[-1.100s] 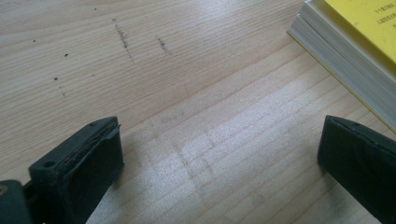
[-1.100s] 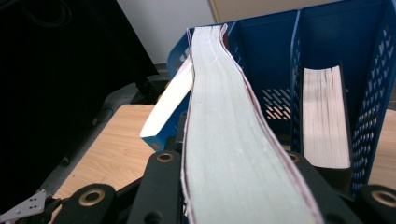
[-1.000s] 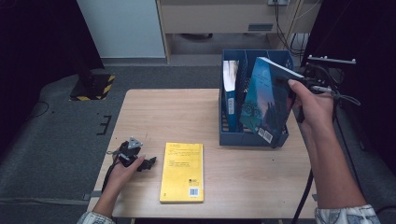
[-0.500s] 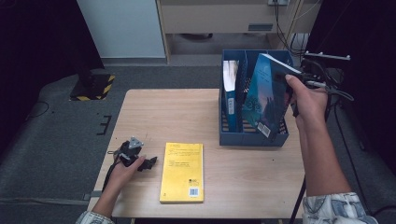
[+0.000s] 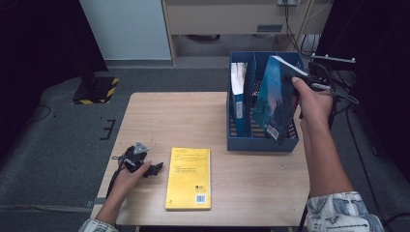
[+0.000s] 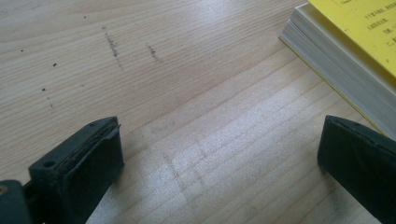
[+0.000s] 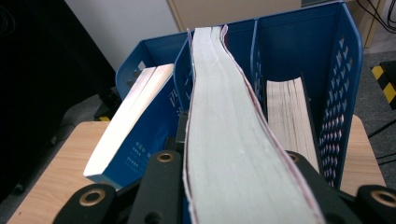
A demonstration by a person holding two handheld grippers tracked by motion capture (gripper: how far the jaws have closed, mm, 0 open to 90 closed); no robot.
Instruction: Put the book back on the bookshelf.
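A teal book (image 5: 271,99) hangs tilted over the blue file rack (image 5: 260,143) at the table's right, and my right gripper (image 5: 303,77) is shut on its upper edge. In the right gripper view its pale page edges (image 7: 233,140) run from between my right gripper's (image 7: 229,179) jaws down between two of the blue rack's (image 7: 348,70) dividers. My left gripper (image 5: 153,169) rests on the table at the front left, a hand on it. Seen in the left gripper view, that gripper (image 6: 219,140) stands open over bare wood. A yellow book (image 5: 188,178) lies flat just to its right.
A blue book (image 5: 239,96) stands in the rack's left compartment, seen leaning (image 7: 135,140) in the right gripper view. Another book (image 7: 289,116) stands in the compartment beyond the held one. The yellow book's corner (image 6: 355,46) lies close to the left gripper's jaws. Bare wooden tabletop (image 5: 174,121) spreads left of the rack.
My right hand has shifted a little to the left and down with the teal book, bringing it closer over the rack. The left gripper and the yellow book have stayed put.
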